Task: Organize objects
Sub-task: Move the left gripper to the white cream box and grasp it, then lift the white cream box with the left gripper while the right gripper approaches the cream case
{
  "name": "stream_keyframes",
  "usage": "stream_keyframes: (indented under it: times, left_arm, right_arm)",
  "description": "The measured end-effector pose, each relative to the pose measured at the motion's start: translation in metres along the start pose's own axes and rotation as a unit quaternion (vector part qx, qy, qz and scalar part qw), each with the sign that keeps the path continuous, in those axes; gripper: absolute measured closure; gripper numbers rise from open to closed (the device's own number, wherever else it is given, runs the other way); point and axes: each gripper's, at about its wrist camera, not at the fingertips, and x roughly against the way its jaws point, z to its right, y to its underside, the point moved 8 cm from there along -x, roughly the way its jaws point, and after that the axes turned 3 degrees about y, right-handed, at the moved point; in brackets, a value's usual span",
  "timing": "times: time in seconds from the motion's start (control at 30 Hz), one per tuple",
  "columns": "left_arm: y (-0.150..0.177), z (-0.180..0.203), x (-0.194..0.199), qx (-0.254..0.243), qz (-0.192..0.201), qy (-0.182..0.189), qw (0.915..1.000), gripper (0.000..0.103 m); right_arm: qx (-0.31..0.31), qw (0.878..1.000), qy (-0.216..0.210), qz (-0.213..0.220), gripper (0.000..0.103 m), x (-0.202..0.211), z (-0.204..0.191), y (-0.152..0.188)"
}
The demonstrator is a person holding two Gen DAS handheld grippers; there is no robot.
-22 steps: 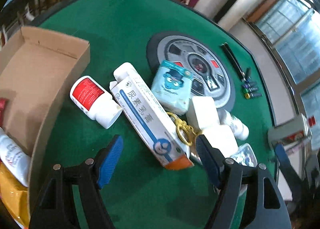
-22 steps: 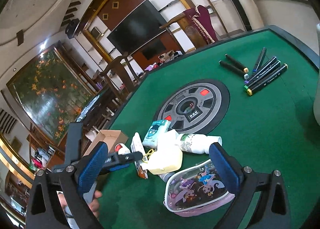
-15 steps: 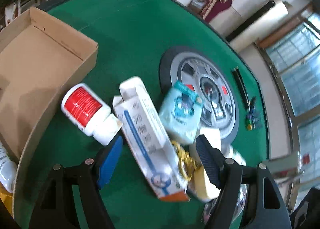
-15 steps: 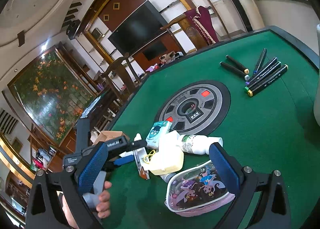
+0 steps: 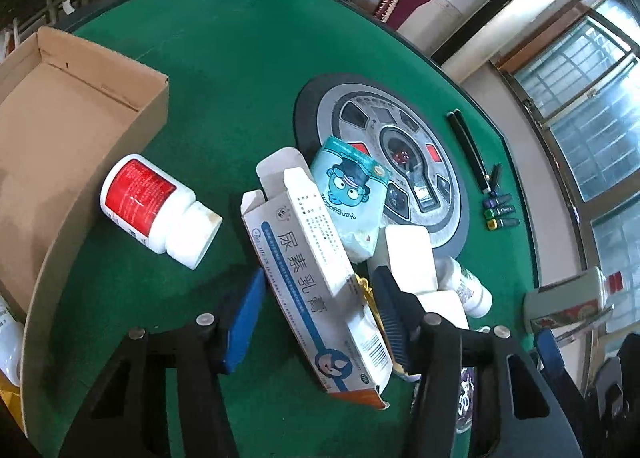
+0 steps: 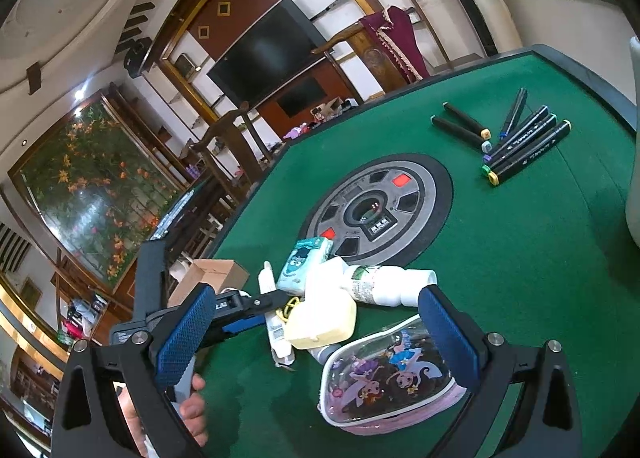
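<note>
I am squeezing my left gripper (image 5: pixel 316 318) in around the long white ointment box (image 5: pixel 316 282) so I can carry it to the cardboard box (image 5: pixel 72 129), while my right gripper (image 6: pixel 316 338) waits wide open.

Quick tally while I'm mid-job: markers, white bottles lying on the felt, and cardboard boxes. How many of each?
Markers: 6
White bottles lying down: 2
Cardboard boxes, brown open box and ointment carton: 2
Total: 10

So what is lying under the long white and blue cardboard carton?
Under the long white and blue cardboard carton, a yellow key ring peeks out beside green felt. Its remainder is hidden.
</note>
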Motion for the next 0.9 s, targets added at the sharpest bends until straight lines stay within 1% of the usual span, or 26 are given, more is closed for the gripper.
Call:
stream_keyframes:
  times: [0.1,0.13,0.17,0.2,0.23,0.3,0.33,0.4,0.43,0.53,0.57,0.67,0.77,0.83,0.9]
  left_arm:
    - [0.002,0.003,-0.001,-0.009,0.002,-0.001,1.0,0.049]
    - [0.003,0.003,0.0,-0.015,0.004,-0.006,0.9999,0.054]
    - [0.003,0.003,0.001,-0.02,0.004,-0.009,0.9997,0.056]
    - [0.004,0.003,0.002,-0.025,0.005,-0.01,0.9996,0.065]
    - [0.004,0.003,0.003,-0.029,0.004,-0.009,0.9995,0.068]
    - [0.005,0.002,0.006,-0.03,0.0,0.003,0.9995,0.072]
    - [0.005,0.001,0.01,-0.03,-0.001,0.008,0.9995,0.076]
    - [0.007,0.0,0.014,-0.035,-0.004,0.012,0.9993,0.081]
    - [0.008,-0.001,0.016,-0.037,-0.006,0.016,0.9992,0.081]
    - [0.016,-0.004,0.022,-0.044,-0.018,0.024,0.9986,0.081]
    - [0.018,-0.005,0.023,-0.049,-0.021,0.023,0.9983,0.081]
    - [0.023,-0.01,0.021,-0.057,-0.03,0.012,0.9979,0.079]
    - [0.025,-0.01,0.02,-0.066,-0.029,0.001,0.9974,0.069]
    - [0.026,-0.011,0.021,-0.076,-0.03,-0.016,0.9965,0.054]
    - [0.029,-0.01,0.024,-0.092,-0.025,-0.034,0.9949,0.049]
  right_arm:
    - [-0.01,1.0,0.003,-0.009,0.0,-0.006,0.005,0.001]
    - [-0.011,1.0,0.004,-0.011,0.0,-0.007,0.006,0.0]
    - [-0.011,1.0,0.006,-0.013,0.0,-0.009,0.007,0.001]
    - [-0.009,1.0,0.008,-0.014,0.0,-0.009,0.008,0.001]
    - [-0.005,1.0,0.01,-0.014,0.0,-0.01,0.008,0.001]
    - [0.006,1.0,0.014,-0.013,0.0,-0.011,0.006,0.003]
    - [0.012,1.0,0.017,-0.013,0.0,-0.012,0.005,0.003]
    - [0.03,0.999,0.026,-0.011,0.003,-0.014,0.002,0.005]
    - [0.041,0.999,0.031,-0.012,0.004,-0.015,0.0,0.006]
    - [0.078,0.995,0.048,-0.024,0.01,-0.024,-0.008,0.015]
    - [0.088,0.994,0.052,-0.028,0.014,-0.027,-0.01,0.018]
    - [0.113,0.991,0.053,-0.047,0.015,-0.038,-0.018,0.029]
    - [0.119,0.99,0.054,-0.057,0.015,-0.045,-0.017,0.033]
    - [0.114,0.99,0.056,-0.055,0.015,-0.044,-0.013,0.031]
    - [0.103,0.992,0.055,-0.051,0.015,-0.041,-0.01,0.029]
